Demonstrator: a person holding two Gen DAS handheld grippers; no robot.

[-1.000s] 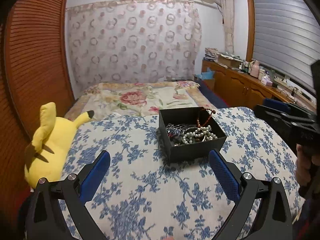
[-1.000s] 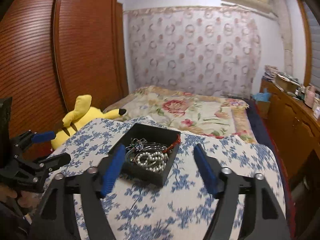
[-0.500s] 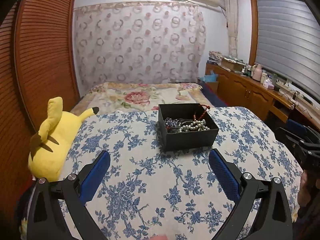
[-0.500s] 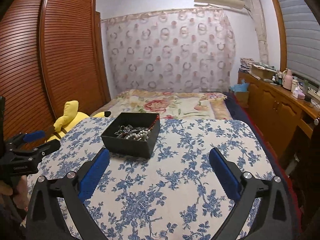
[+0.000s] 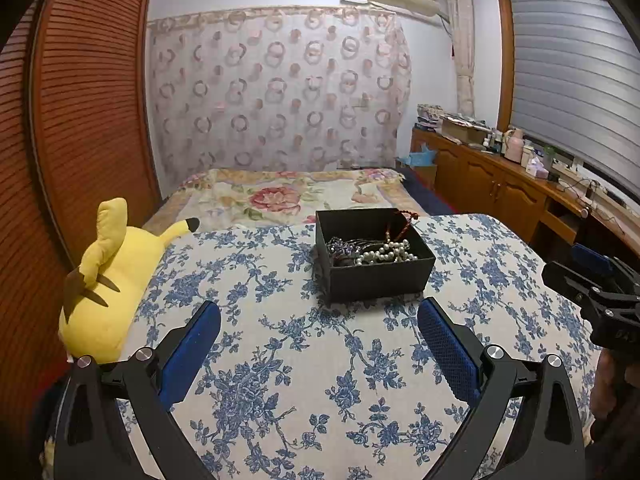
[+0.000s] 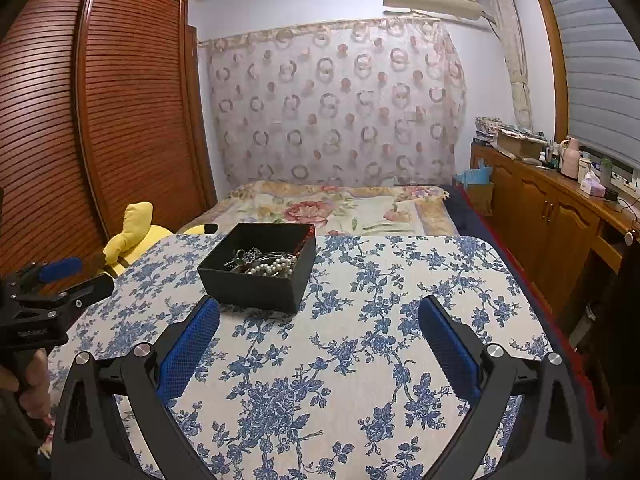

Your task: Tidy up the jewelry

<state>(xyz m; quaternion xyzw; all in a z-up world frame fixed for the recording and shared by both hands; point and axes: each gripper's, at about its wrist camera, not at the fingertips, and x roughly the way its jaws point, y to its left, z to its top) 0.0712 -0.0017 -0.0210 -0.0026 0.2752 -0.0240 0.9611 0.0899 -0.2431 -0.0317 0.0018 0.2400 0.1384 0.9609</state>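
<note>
A black open box (image 5: pixel 376 276) (image 6: pixel 256 286) sits on a table with a blue-flowered cloth (image 5: pixel 304 368) (image 6: pixel 360 360). Inside lies tangled jewelry: a pearl string (image 5: pixel 390 251) (image 6: pixel 270 269), dark silvery pieces (image 5: pixel 340 246) and a red beaded cord (image 5: pixel 402 226) over the far rim. My left gripper (image 5: pixel 319 322) stands open, short of the box, nothing between its blue pads. My right gripper (image 6: pixel 319 320) is open too, its left fingertip (image 6: pixel 208 312) close to the box's near wall; nothing is held. Each gripper shows at the edge of the other's view.
A yellow plush toy (image 5: pixel 108 276) lies at the table's left edge. Behind the table is a bed with a floral cover (image 5: pixel 296 196). A louvred wooden wardrobe (image 6: pixel 100 128) stands on the left, a wooden cabinet with clutter (image 6: pixel 560 208) on the right.
Both grippers have drawn back from the box, which now looks farther and smaller. The right gripper's jaws spread wider and it shifted right, leaving the box off to its left.
</note>
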